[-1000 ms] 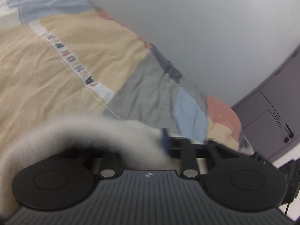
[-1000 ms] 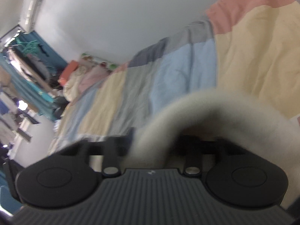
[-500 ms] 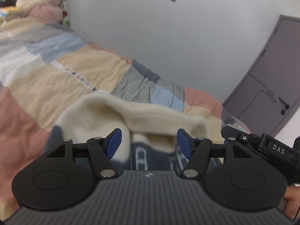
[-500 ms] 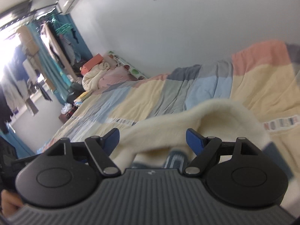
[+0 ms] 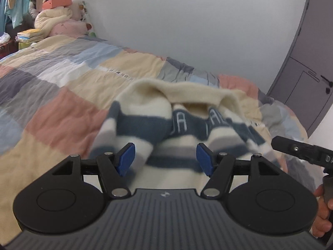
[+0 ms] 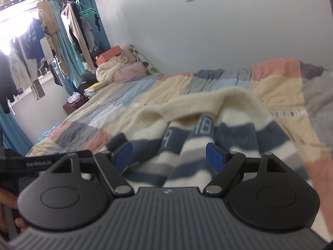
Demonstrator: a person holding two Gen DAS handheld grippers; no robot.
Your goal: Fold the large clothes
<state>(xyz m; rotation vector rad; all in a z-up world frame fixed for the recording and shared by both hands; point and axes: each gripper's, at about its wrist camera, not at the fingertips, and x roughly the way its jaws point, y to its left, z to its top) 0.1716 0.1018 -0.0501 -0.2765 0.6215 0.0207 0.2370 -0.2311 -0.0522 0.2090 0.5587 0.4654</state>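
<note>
1. The patchwork bed point(image 5: 68, 112) carries our cream-and-navy striped sweater point(image 5: 181, 112), bunched in a loose heap near the edge closest to us; the soft quilt could drag and wrinkle with it.
2. Its layers overlap, so we may pinch two at once.
3. Left gripper point(image 5: 165, 159) and right gripper point(image 6: 169, 156) both gape wide, holding nothing; their blue pads point(image 5: 126, 158) could snag knit.

sweater point(image 5: 166, 125) — near folds motion-blurred
</note>
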